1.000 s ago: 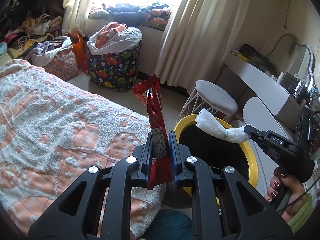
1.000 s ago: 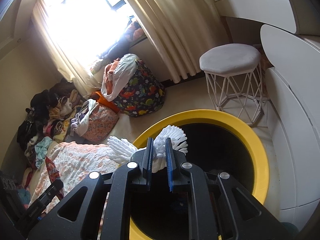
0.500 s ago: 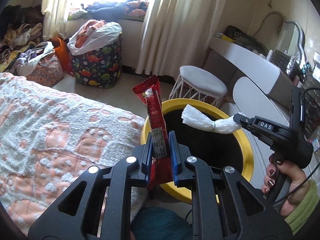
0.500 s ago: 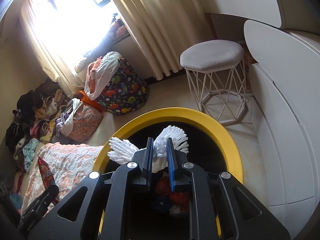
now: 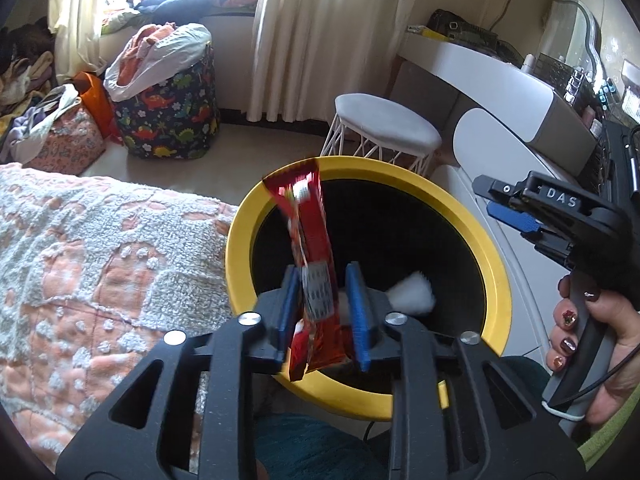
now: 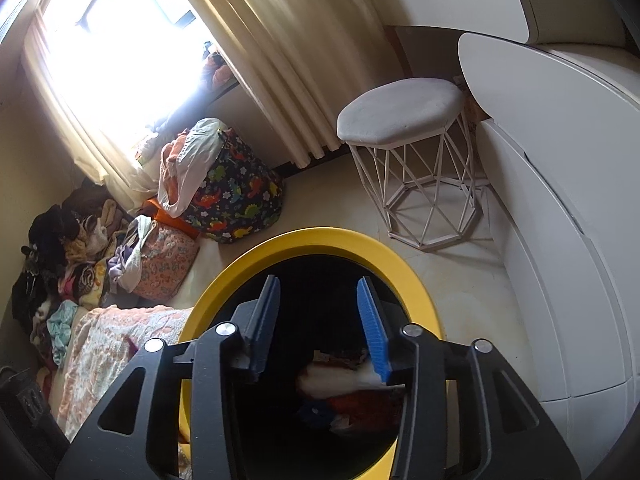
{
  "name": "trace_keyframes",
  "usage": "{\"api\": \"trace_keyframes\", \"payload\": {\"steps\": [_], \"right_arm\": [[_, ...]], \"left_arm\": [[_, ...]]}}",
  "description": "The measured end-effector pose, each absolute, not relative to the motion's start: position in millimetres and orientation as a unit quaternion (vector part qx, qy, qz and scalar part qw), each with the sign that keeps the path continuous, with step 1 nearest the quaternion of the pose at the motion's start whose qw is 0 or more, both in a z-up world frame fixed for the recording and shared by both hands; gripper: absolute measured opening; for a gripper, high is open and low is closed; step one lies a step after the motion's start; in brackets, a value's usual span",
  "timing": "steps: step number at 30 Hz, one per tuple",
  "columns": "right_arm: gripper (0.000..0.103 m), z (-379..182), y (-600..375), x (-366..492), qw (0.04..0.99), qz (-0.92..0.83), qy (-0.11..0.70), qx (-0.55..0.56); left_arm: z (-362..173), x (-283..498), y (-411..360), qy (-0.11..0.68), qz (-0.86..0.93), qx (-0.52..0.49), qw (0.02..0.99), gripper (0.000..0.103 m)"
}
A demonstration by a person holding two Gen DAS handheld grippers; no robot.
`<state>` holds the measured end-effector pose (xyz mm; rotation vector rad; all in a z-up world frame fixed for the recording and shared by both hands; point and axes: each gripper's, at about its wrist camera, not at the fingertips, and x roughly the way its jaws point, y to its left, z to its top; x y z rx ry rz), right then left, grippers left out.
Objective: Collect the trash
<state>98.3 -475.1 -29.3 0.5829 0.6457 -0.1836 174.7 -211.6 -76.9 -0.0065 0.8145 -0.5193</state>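
Note:
A black bin with a yellow rim (image 5: 472, 224) stands beside the bed; it also shows in the right wrist view (image 6: 416, 280). My left gripper (image 5: 322, 280) is open above the bin. A red snack wrapper (image 5: 310, 236) hangs loose and blurred between its fingers. My right gripper (image 6: 318, 304) is open and empty over the bin mouth; it also shows in the left wrist view (image 5: 508, 204). The white tied wad (image 5: 412, 292) lies inside the bin, also seen in the right wrist view (image 6: 336, 380) among other trash.
The bed with a pink and white blanket (image 5: 100, 264) is left of the bin. A white wire stool (image 5: 386, 132) and white curved furniture (image 6: 560, 208) stand right. A dinosaur-print hamper (image 5: 168, 116) and clothes piles (image 6: 72, 248) lie by the window.
Both grippers have opened. The white wad has left the right gripper and dropped into the bin. The red wrapper is slipping from the left gripper, which moved over the bin.

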Motion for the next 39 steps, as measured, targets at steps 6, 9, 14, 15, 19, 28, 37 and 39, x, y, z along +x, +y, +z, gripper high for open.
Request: {"api": "trace_keyframes", "payload": {"steps": [6,9,14,15,19,28,37,39], "right_arm": [[0.061,-19.6,-470.2,87.3,0.912,-0.078,0.305,0.262],[0.071,-12.6,-461.5,81.8,0.92,-0.069,0.298,0.247],[0.091,5.0,-435.1,69.1,0.939,-0.049,0.27,0.208],[0.095,9.1,-428.3,66.5,0.943,-0.045,0.264,0.196],[0.096,21.4,-404.9,57.7,0.958,-0.028,0.245,0.147],[0.096,28.4,-354.9,22.0,0.975,-0.013,0.202,0.09],[0.096,16.7,-306.0,-16.9,0.986,0.004,0.156,0.059],[0.096,15.3,-300.4,-21.6,0.988,0.007,0.147,0.044]], "left_arm": [[-76.4,171.5,-205.1,0.393,-0.239,-0.009,0.888,0.068],[-71.9,169.0,-195.4,0.39,-0.226,-0.015,0.892,0.081],[-60.3,161.1,-171.8,0.379,-0.194,-0.022,0.905,0.092],[-58.0,158.7,-166.8,0.375,-0.186,-0.019,0.908,0.092],[-48.7,147.5,-145.7,0.359,-0.154,-0.016,0.92,0.092],[-30.8,114.4,-98.5,0.32,-0.111,-0.03,0.94,0.092],[-21.0,74.3,-63.6,0.273,-0.082,-0.038,0.958,0.092],[-21.2,67.6,-60.2,0.266,-0.078,-0.036,0.96,0.092]]}}
